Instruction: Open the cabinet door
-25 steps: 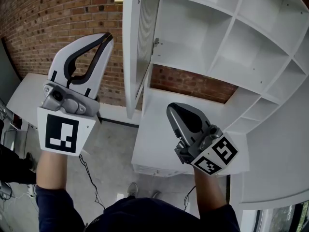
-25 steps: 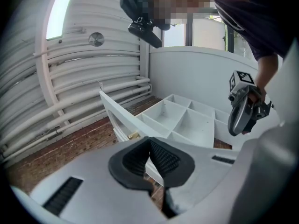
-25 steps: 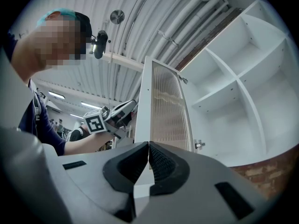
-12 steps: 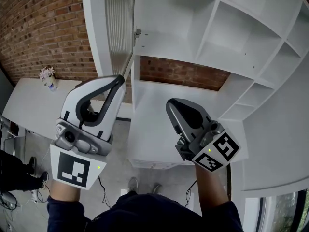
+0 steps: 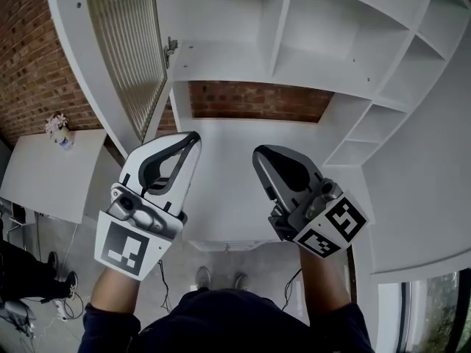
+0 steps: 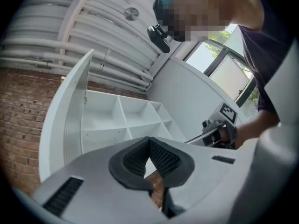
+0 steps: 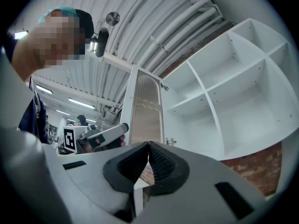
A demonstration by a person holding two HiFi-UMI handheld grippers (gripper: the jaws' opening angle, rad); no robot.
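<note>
Cabinet door [image 5: 124, 46]: found open, swung out to the left of the white cabinet [image 5: 335, 46] and hanging on a metal hinge [image 5: 171, 48] at its inner edge; the door has a white frame around a ribbed glass panel; in the right gripper view the same door [image 7: 145, 108] stands edge-forward beside the bare shelves.

Cabinet: compartments exposed and holding nothing visible; a strip of brick wall [image 5: 250, 101] shows in the gap between the lowest shelf and the white counter [image 5: 239, 190] beneath.

Left gripper [image 5: 193, 137]: held up in front of the counter, just under the door's lower corner as the head view shows it, and apart from the door; its own view shows the ribbed pads of the left gripper [image 6: 149, 142] pressed together with nothing between them.

Right gripper [image 5: 257, 157]: level with the left one and near it, over the counter, touching nothing; in its own view the right gripper [image 7: 148, 146] has both pads meeting at the tip, with nothing clamped.

Surroundings: a brick wall [image 5: 29, 65] runs behind the door at the left; a white side table [image 5: 44, 175] stands below it, carrying a small vase of flowers [image 5: 57, 128]; the person's shoes [image 5: 219, 278] are visible on the floor below the counter edge.
</note>
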